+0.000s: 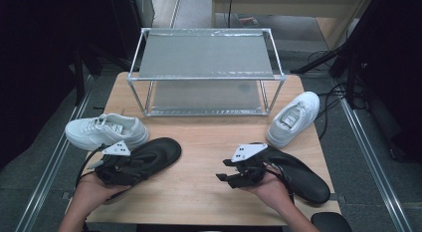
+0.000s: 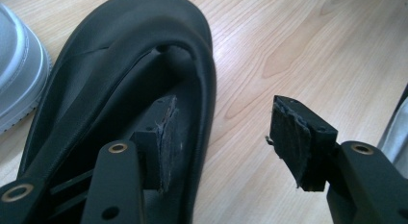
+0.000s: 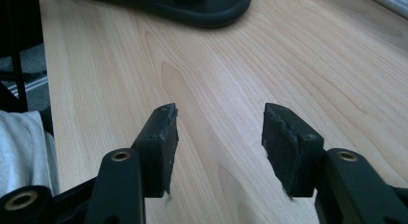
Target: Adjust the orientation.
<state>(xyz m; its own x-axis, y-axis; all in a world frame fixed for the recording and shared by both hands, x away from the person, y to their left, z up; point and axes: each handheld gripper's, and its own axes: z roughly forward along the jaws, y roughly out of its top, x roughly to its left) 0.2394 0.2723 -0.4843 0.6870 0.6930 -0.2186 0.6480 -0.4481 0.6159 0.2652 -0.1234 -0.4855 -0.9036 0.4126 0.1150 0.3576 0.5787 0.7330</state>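
Note:
A black sandal (image 1: 159, 150) lies at the table's front left, toe toward the middle. My left gripper (image 1: 137, 165) is at its heel end, open. In the left gripper view the left gripper (image 2: 221, 123) straddles the side edge of the sandal (image 2: 120, 56): one pad hangs over the footbed under the strap, the other over bare wood, neither pressing. A second black sandal (image 1: 303, 179) lies at the front right, behind my right hand. My right gripper (image 1: 221, 170) points left over bare table. The right gripper (image 3: 219, 120) is open with nothing between the pads; the far sandal (image 3: 183, 5) shows ahead.
A white sneaker (image 1: 107, 131) sits just behind the left sandal, also visible as the sneaker (image 2: 17, 75). Another white sneaker (image 1: 293, 117) lies at the back right. A two-shelf metal rack (image 1: 206, 77) stands at the table's far edge. The wooden table (image 1: 199, 142) is bare in the middle.

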